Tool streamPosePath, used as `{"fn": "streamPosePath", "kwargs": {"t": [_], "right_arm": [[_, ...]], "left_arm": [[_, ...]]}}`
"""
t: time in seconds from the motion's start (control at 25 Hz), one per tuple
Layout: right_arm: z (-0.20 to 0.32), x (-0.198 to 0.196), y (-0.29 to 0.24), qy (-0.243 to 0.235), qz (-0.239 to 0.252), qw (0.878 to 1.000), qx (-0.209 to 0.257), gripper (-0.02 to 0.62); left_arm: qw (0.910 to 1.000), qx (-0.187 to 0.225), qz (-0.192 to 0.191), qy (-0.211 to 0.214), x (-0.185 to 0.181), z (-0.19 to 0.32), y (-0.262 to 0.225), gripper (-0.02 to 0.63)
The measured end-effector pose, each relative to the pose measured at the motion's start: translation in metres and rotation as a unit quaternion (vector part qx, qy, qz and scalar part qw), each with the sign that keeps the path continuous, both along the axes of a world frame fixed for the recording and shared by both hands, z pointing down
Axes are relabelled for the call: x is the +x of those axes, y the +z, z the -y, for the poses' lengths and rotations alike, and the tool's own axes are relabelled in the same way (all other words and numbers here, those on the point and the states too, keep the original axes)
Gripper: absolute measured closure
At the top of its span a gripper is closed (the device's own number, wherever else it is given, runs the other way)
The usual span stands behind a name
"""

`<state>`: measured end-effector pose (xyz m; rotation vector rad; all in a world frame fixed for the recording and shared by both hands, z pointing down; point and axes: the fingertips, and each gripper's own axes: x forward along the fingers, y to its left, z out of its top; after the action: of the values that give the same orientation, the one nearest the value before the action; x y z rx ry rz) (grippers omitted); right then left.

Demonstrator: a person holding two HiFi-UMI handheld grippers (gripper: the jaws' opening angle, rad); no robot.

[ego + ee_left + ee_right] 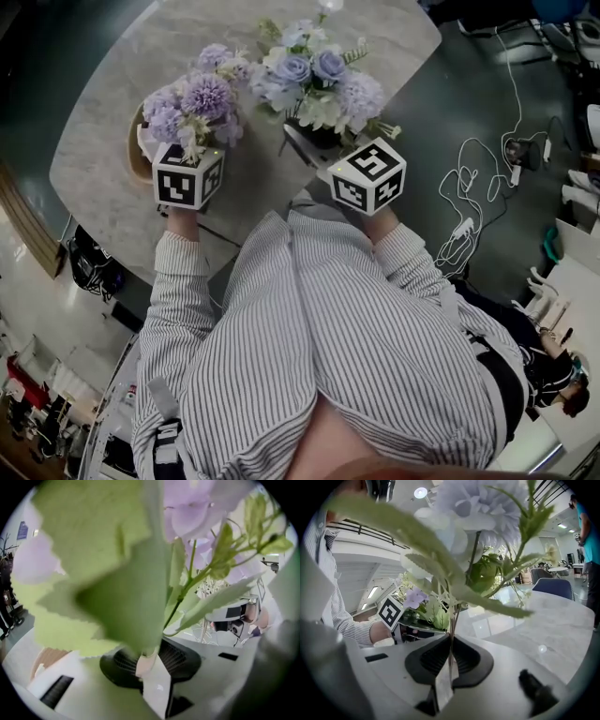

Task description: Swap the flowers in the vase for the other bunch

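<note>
While the right tool (450, 656) clamps the stems (453, 620) of the blue-and-white flower bunch (314, 80) at twelve o'clock above the grey marble worktop (122, 202), the left tool (149, 658) stands narrowly open around the pale stem (143, 663) of the lilac pompom bunch (197, 103) at eleven o'clock.

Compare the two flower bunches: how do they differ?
The left bunch has round purple pompom blooms; the right bunch mixes lilac-blue roses with white flowers. The left bunch is compact, the right bunch larger and looser. Each has stems between a gripper's fingers: left gripper, right gripper.
</note>
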<state>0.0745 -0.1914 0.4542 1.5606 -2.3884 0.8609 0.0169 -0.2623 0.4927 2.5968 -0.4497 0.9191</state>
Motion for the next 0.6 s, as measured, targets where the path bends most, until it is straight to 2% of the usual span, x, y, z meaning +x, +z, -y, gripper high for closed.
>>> {"fn": "streamPosePath", "kwargs": {"t": [0.28, 0.6], "right_arm": [[0.0004, 0.0014, 0.0026, -0.007, -0.003, 1.000, 0.002, 0.566], [0.0032, 0.0041, -0.0043, -0.014, -0.006, 1.000, 0.008, 0.566]], "left_arm": [[0.9999, -0.003, -0.003, -0.009, 0.0036, -0.0034, 0.0025, 0.429], [0.9995, -0.009, -0.009, -0.029, 0.0005, -0.0026, -0.0029, 0.410]]}}
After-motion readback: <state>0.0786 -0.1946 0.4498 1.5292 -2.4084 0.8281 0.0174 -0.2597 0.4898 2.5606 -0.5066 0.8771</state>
